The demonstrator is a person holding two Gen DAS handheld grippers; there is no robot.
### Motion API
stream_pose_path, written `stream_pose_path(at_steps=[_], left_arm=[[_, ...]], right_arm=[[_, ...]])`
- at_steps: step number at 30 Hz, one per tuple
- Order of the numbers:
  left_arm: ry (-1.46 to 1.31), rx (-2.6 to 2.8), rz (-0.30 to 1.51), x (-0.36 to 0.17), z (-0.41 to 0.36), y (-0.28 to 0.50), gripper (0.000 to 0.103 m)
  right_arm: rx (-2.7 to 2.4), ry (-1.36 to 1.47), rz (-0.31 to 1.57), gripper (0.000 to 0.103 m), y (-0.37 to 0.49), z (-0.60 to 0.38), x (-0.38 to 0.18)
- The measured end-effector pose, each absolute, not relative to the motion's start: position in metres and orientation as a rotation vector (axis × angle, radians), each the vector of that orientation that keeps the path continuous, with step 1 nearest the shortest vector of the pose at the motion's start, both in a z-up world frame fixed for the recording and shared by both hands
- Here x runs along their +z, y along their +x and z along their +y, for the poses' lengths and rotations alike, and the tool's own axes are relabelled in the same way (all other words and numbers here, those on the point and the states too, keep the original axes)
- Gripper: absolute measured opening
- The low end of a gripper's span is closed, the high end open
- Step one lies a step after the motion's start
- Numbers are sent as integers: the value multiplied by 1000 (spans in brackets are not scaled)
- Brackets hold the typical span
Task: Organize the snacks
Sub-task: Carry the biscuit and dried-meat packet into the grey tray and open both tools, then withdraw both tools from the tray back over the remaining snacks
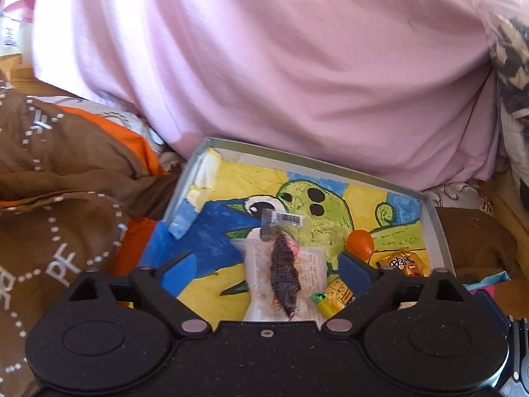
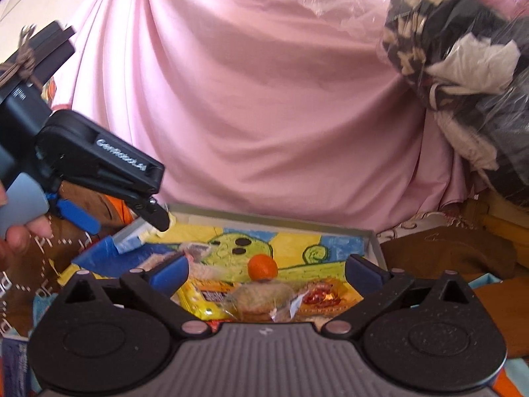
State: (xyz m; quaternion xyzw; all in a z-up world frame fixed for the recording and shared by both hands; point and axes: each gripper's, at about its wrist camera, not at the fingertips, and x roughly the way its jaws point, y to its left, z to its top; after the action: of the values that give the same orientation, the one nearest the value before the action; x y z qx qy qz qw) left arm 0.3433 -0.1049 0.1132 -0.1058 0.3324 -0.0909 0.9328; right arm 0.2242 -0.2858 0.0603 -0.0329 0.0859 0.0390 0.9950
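Note:
A shallow grey tray [image 1: 297,160] lined with a painted cactus picture lies in front of me. In the left wrist view a clear packet with a dark dried snack [image 1: 282,264] rests flat on it, between the wide-apart fingers of my open left gripper [image 1: 266,268], untouched by either pad. An orange round snack [image 1: 360,243], a gold-wrapped sweet [image 1: 401,263] and a yellow packet [image 1: 335,294] lie to its right. My right gripper [image 2: 267,273] is open over a yellow packet [image 2: 205,297], a wrapped round cake [image 2: 261,297], a gold-red wrapped sweet [image 2: 322,294] and the orange round snack [image 2: 263,264]. My left gripper [image 2: 125,225] hovers by the tray's [image 2: 264,218] left corner.
A pink cloth [image 1: 281,66] rises right behind the tray. Brown fabric with white lettering [image 1: 59,182] and orange cloth lie at the left. A clear bag of patterned cloth [image 2: 463,49] hangs at upper right. Brown fabric [image 2: 446,258] lies right of the tray. A hand [image 2: 20,231] holds the left gripper.

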Motion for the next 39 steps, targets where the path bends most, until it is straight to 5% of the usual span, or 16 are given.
stream_pose_path(at_steps=[21, 39], left_arm=[[-169, -204, 593, 130, -26, 227, 102], [-91, -149, 710, 73, 41, 161, 102]], right_arm=[[130, -57, 94, 103, 138, -245, 100], [272, -144, 326, 103, 83, -208, 51]])
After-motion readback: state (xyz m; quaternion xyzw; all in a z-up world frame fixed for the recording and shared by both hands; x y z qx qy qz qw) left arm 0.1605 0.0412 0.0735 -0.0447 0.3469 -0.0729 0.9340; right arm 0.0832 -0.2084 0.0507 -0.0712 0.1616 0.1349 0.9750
